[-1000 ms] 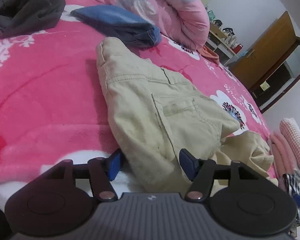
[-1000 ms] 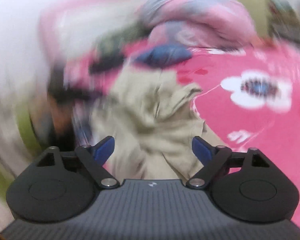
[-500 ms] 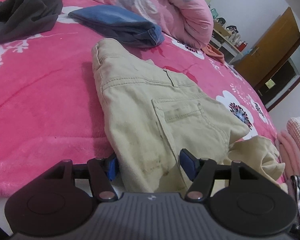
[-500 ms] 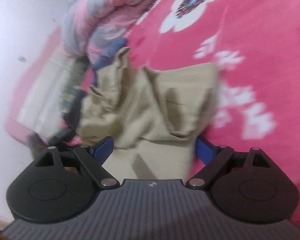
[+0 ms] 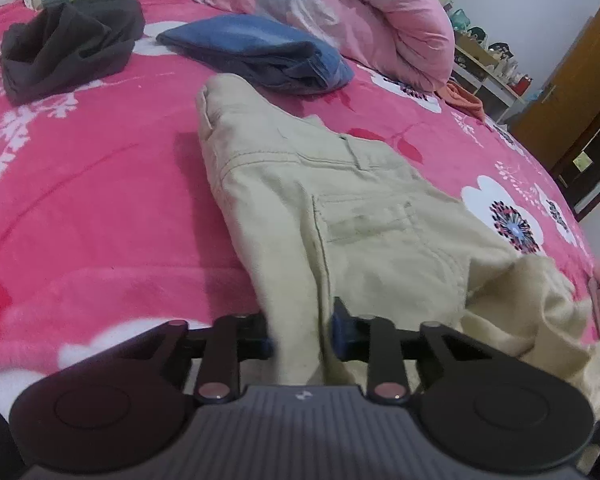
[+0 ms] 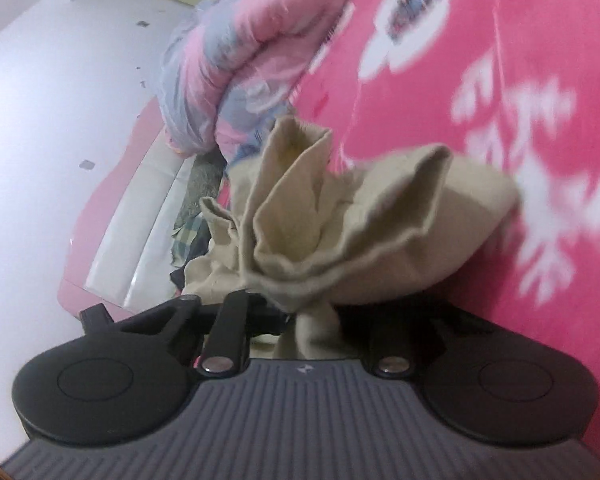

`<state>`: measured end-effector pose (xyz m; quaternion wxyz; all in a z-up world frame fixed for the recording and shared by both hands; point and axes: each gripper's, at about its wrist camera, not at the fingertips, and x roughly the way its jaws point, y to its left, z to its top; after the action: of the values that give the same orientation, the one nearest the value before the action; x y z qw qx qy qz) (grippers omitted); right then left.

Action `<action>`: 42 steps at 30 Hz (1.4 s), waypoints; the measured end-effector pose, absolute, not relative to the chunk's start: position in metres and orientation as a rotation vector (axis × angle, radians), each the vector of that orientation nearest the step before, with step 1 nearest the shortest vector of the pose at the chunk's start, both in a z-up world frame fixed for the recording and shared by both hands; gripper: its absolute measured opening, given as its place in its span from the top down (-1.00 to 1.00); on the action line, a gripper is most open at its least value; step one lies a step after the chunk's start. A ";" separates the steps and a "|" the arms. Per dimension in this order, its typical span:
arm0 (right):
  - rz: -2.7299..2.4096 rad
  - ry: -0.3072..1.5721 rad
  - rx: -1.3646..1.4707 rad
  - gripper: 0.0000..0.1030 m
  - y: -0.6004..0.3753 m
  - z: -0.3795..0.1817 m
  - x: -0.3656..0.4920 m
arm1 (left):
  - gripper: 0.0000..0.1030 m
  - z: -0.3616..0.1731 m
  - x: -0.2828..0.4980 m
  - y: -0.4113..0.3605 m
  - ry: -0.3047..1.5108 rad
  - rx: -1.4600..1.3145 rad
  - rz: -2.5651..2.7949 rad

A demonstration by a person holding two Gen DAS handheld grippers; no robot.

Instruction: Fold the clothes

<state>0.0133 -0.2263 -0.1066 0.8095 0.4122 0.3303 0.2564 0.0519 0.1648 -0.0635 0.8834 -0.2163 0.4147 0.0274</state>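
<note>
home bedroom | bed with pink floral blanket (image 5: 80, 184) | rolled pink-grey duvet (image 5: 340, 12) at far side | loose clothes on bed: khaki trousers (image 5: 340, 200), folded jeans (image 5: 260, 52), dark garment (image 5: 68, 44) | wooden door (image 5: 568, 92) | cluttered shelf (image 5: 488, 60) by wall

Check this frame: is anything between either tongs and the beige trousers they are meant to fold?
Nothing visible. The left tongs are already closed on the beige trousers, and the right tongs pinch a bunched part. The folded jeans and dark garment lie apart, farther up the bed.
</note>
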 end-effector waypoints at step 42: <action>0.475 0.503 -0.056 -0.27 -0.133 0.008 0.106 | 0.00 -0.066 0.027 0.160 0.770 -0.532 -0.132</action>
<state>0.1062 -0.1332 0.0077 0.9403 -0.0275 0.2466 0.2329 0.0274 0.1602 -0.0656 0.8904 -0.2563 0.3707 -0.0637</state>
